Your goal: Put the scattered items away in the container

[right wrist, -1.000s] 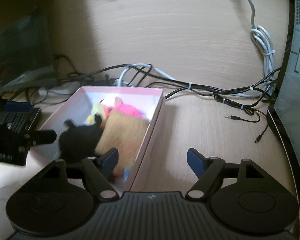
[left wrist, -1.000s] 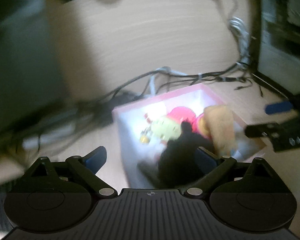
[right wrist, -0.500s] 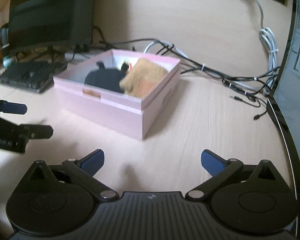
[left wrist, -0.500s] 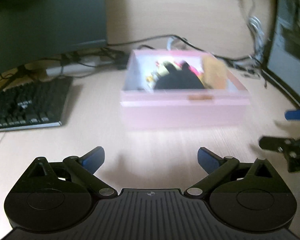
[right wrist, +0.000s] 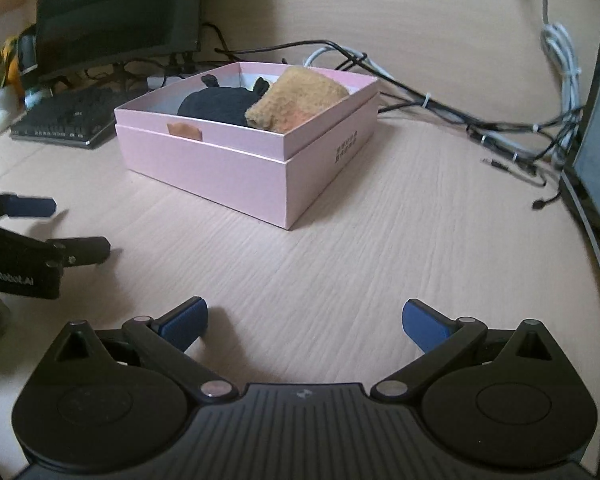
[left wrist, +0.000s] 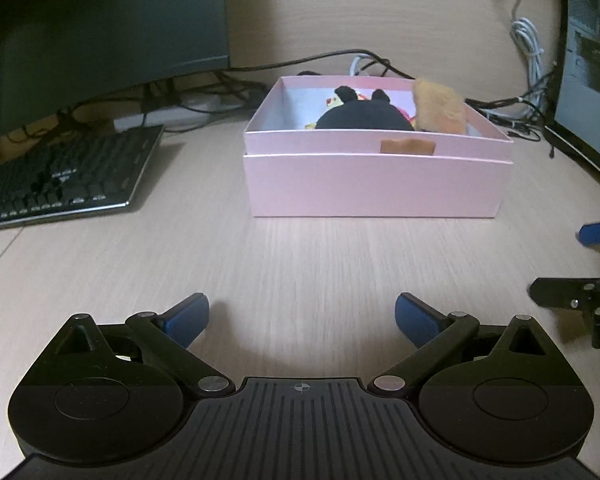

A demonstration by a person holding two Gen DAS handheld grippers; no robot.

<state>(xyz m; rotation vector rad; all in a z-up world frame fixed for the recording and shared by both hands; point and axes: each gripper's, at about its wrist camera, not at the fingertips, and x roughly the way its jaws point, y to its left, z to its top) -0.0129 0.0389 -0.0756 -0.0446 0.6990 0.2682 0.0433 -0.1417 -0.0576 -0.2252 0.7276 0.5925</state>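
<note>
Bare desk (left wrist: 300,264), pink box (left wrist: 376,184), cables (right wrist: 500,132) behind

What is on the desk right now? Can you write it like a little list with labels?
box: pink box, open, near the middle of the desk
in box: black plush, tan plush, bits of colourful toys behind them
left of box: keyboard, monitor behind it
behind box: cables
left hand-held gripper: open, empty
right hand-held gripper: open, empty
loose toys on desk: none seen
</note>
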